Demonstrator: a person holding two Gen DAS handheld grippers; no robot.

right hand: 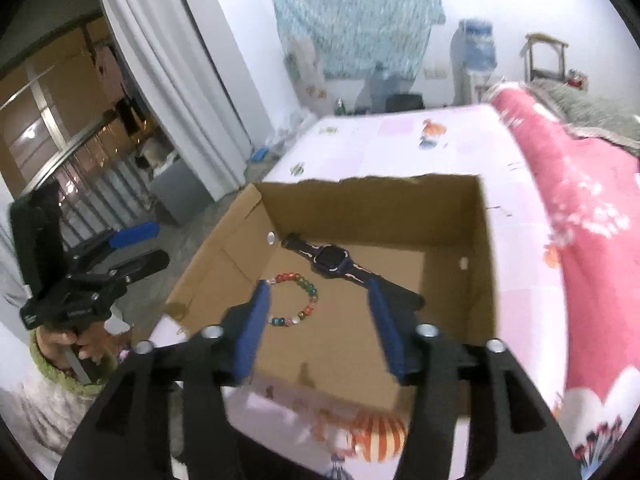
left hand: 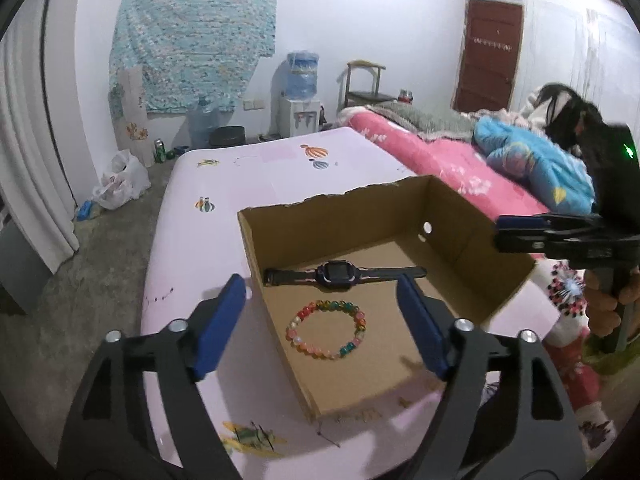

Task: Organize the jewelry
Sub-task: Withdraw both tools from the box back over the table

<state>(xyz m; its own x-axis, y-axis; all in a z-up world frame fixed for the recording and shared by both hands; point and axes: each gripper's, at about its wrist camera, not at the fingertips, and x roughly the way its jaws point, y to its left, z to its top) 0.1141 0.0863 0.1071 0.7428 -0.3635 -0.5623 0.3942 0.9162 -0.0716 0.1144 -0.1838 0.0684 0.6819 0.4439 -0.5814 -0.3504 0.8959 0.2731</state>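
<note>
An open cardboard box (left hand: 460, 216) (right hand: 486, 240) sits on a pink bed sheet (left hand: 224, 200). Inside lie a dark smartwatch (left hand: 338, 272) (right hand: 332, 260) and a multicoloured bead bracelet (left hand: 326, 330) (right hand: 298, 300). My left gripper (left hand: 320, 292) is open and empty, hovering above the box's near left side, over the bracelet. My right gripper (right hand: 318, 294) is open and empty, above the box's near side. It also shows at the right edge of the left wrist view (left hand: 520, 232). The left gripper shows at the left of the right wrist view (right hand: 140, 244).
A pink quilt (left hand: 440, 152) and blue bedding (left hand: 532, 164) lie on the bed right of the box. A water dispenser (left hand: 300, 96), a chair (left hand: 364, 84), bags (left hand: 120, 180) and a white curtain (right hand: 168, 80) stand around the floor beyond.
</note>
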